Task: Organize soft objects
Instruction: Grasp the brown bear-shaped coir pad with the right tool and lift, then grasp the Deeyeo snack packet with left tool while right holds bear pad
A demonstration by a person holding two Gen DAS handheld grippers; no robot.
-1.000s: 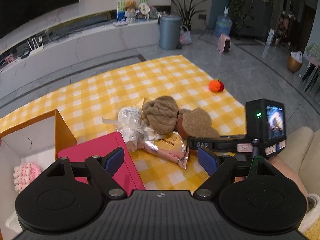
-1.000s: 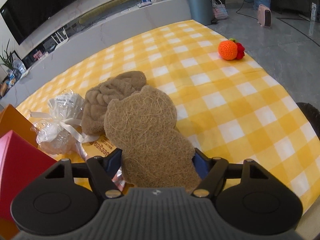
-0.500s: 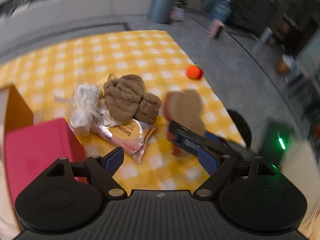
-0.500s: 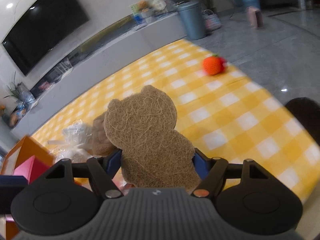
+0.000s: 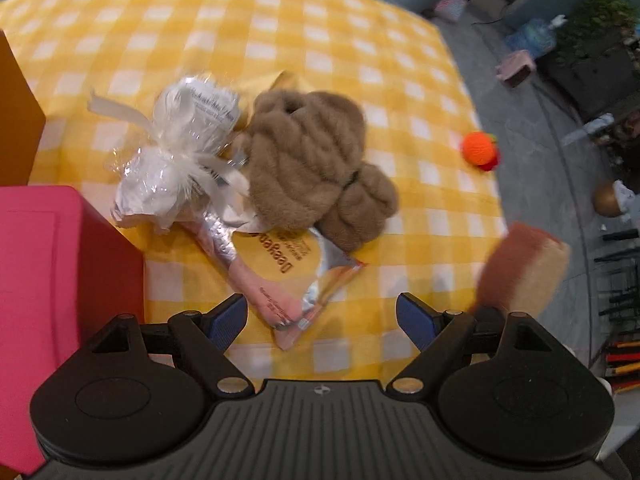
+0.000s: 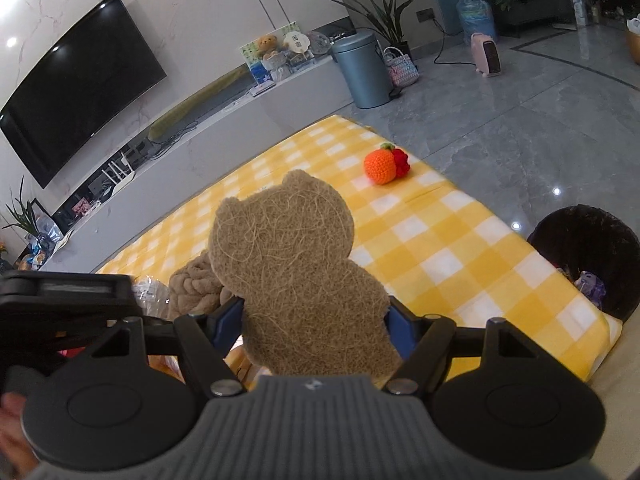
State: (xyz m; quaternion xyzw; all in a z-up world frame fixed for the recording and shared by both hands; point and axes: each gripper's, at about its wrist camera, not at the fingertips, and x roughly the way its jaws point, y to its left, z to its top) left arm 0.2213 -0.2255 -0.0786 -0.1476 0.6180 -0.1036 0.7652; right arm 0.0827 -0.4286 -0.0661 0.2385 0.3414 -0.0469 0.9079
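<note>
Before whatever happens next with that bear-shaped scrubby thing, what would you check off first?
1. Tan fibre bear-shaped pad held between the right hand-held gripper pads: ok.
2. Pad lifted clear of the yellow checked cloth: ok.
3. Left hand-held gripper open and empty: ok.
4. Foil snack packet lies just ahead of the left fingers: ok.
5. Room in the orange-walled box: cannot tell.
6. Left view sharp enough to aim: not ok, blurred.

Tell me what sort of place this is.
Most likely a home living room. A large TV hangs on a marble-look wall above a long low shelf, and houseplants, a water jug and a small heater stand on the tiled floor around the yellow checked cloth.
</note>
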